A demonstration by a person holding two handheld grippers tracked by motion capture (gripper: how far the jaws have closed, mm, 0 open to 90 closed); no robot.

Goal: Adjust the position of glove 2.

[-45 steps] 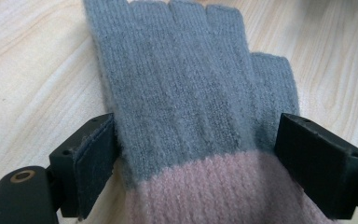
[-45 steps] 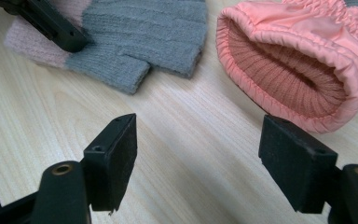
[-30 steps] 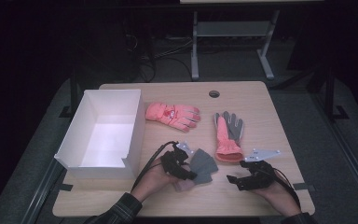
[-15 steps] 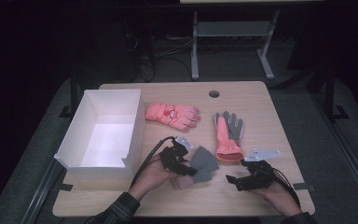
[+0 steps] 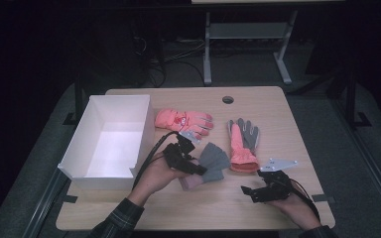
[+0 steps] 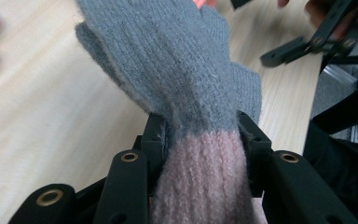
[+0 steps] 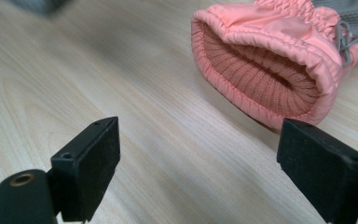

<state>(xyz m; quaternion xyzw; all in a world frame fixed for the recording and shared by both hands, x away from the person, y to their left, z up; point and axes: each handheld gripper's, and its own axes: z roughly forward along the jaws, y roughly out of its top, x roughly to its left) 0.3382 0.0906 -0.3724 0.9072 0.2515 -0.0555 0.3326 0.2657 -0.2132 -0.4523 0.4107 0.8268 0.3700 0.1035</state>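
over the worktop, beside the white box, the soft, light knit glove droops from the left gripper, fingers clenched at its pink cuff, a sound hold; right gripper fingers released.

Three gloves: one grey-pink knit glove near centre, held off the table; two orange gloves, one far centre, one right of centre with grey palm up. One white box at left. Two grippers: one left, one near right. One table, with one hole at the far edge.
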